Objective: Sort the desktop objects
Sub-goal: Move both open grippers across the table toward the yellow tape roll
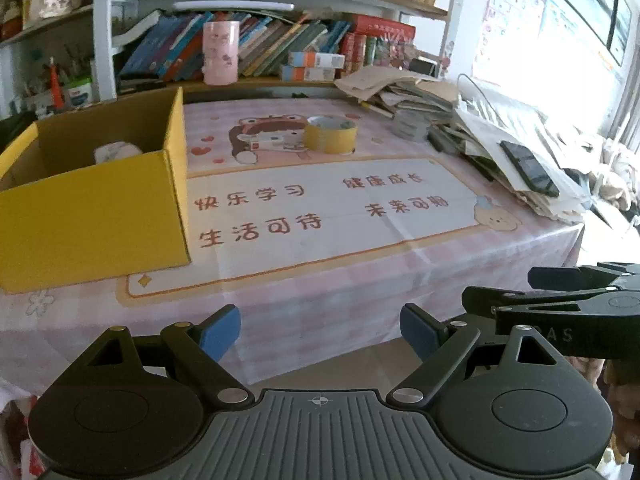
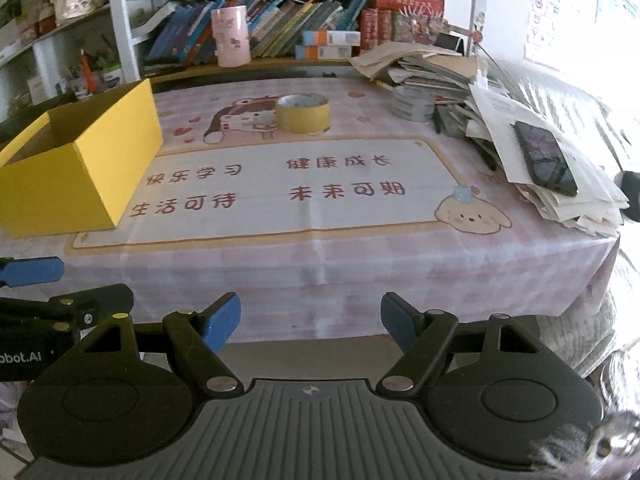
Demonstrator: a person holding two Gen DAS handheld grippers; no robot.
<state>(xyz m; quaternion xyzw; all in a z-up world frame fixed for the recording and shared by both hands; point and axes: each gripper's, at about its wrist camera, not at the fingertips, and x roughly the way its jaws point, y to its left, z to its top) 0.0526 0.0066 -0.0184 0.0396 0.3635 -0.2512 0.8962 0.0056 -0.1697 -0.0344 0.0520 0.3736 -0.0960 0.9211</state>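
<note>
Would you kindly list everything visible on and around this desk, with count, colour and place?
box: one, yellow, open, left on the desk
white item: one, inside the box, unclear what
tape roll: one, yellowish, mid-desk at the back
grey rolls: stacked, beside the paper pile
paper pile: one, whitish, right side
phone: one, black, atop the papers
pink cup: one, on the shelf by books
desk mat: one, pink, cartoon print
left gripper: open, blue pads
right gripper: open, blue pads

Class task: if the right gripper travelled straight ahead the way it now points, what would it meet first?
Probably the pink tablecloth at the desk's front edge; the open right gripper sits short of it. Depth is unclear.
</note>
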